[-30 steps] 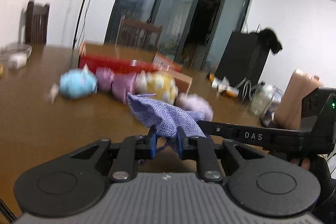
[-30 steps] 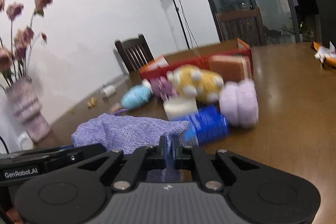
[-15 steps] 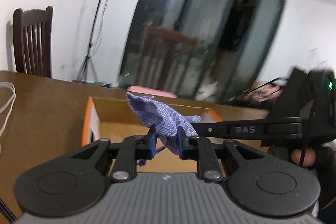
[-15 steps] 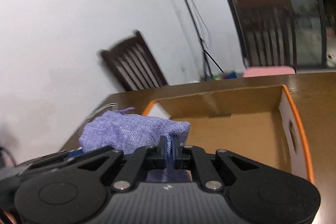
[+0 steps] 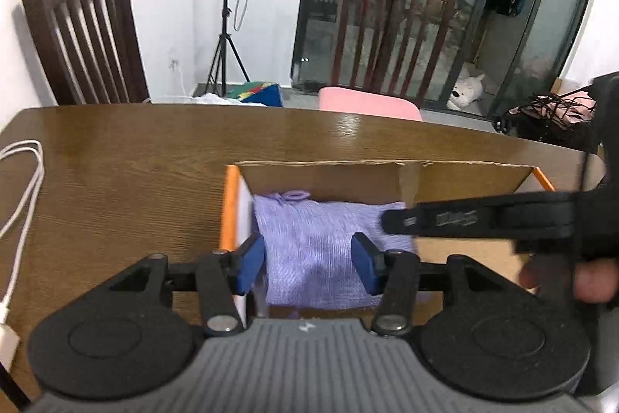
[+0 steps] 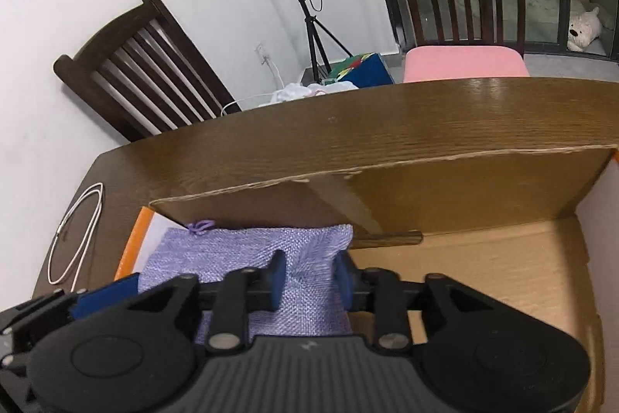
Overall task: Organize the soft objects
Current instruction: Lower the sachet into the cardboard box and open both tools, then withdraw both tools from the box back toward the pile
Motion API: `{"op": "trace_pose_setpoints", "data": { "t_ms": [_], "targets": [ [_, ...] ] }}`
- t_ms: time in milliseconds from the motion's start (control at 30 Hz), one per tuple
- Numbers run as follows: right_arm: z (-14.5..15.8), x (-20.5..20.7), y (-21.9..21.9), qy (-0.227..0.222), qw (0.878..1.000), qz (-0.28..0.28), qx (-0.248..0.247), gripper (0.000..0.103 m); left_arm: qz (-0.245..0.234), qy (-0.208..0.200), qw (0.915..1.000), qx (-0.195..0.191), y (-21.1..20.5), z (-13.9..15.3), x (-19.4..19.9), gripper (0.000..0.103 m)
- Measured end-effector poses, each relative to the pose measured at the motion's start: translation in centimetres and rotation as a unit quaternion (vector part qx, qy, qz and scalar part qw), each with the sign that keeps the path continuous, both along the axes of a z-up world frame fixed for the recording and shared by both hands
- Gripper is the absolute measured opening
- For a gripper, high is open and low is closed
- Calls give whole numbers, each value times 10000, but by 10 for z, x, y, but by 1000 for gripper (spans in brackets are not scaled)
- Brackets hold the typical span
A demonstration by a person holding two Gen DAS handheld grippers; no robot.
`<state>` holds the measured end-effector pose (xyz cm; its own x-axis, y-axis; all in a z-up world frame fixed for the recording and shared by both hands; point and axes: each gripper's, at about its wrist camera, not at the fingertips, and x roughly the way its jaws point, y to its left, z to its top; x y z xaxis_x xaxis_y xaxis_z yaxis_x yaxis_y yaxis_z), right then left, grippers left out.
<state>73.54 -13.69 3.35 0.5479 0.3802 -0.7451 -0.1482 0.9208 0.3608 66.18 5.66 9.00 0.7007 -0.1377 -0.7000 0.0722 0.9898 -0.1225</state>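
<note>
Left wrist: left gripper (image 5: pixel 308 262), right gripper (image 6: pixel 309 275) opening — pouch (image 5: pixel 309 250) released, box (image 5: pixel 230 204) front hidden.

A dark brown wooden desk (image 5: pixel 135 149) is carrying an open cardboard box (image 5: pixel 456 177) with orange edges, sitting toward the desk's 5 o'clock side in the left wrist view. A looped white cable (image 5: pixel 23 188) is lying at the 9 o'clock edge, well apart from the box.

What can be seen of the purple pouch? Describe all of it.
The purple pouch is a soft, coarse-woven lilac fabric bag with a knotted drawstring at its far corner. It lies flat in the left end of the cardboard box, against the wall. Both grippers' jaws are opening around it; no pad presses on it.
</note>
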Motion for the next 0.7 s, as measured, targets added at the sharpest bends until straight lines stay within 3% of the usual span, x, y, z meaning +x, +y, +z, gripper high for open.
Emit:
{"op": "trace_pose_setpoints", "data": {
  "t_ms": [167,267,333,400,533,700],
  "targets": [
    [47,-24,-24,-471,9988,-28,-123,30,-69,-166,9998,99,2,25,-26,57],
    [92,-53,-43,-839,9961,-61,-258,37,-145,-408,9988,216,-1,53,-50,61],
    [120,-72,-56,-1090,9933,-81,-373,51,-185,-622,9974,322,-4,75,-73,74],
    [145,-92,-72,-1389,9891,-120,-483,59,-221,-841,9954,391,-10,96,-97,78],
    [189,-148,-104,-1843,9814,-160,-503,67,-323,-1153,9919,422,-22,128,-150,85],
    [215,-211,-131,-2248,9718,-65,-711,74,-311,-1470,9868,605,-40,145,-210,89]
  ]
}}
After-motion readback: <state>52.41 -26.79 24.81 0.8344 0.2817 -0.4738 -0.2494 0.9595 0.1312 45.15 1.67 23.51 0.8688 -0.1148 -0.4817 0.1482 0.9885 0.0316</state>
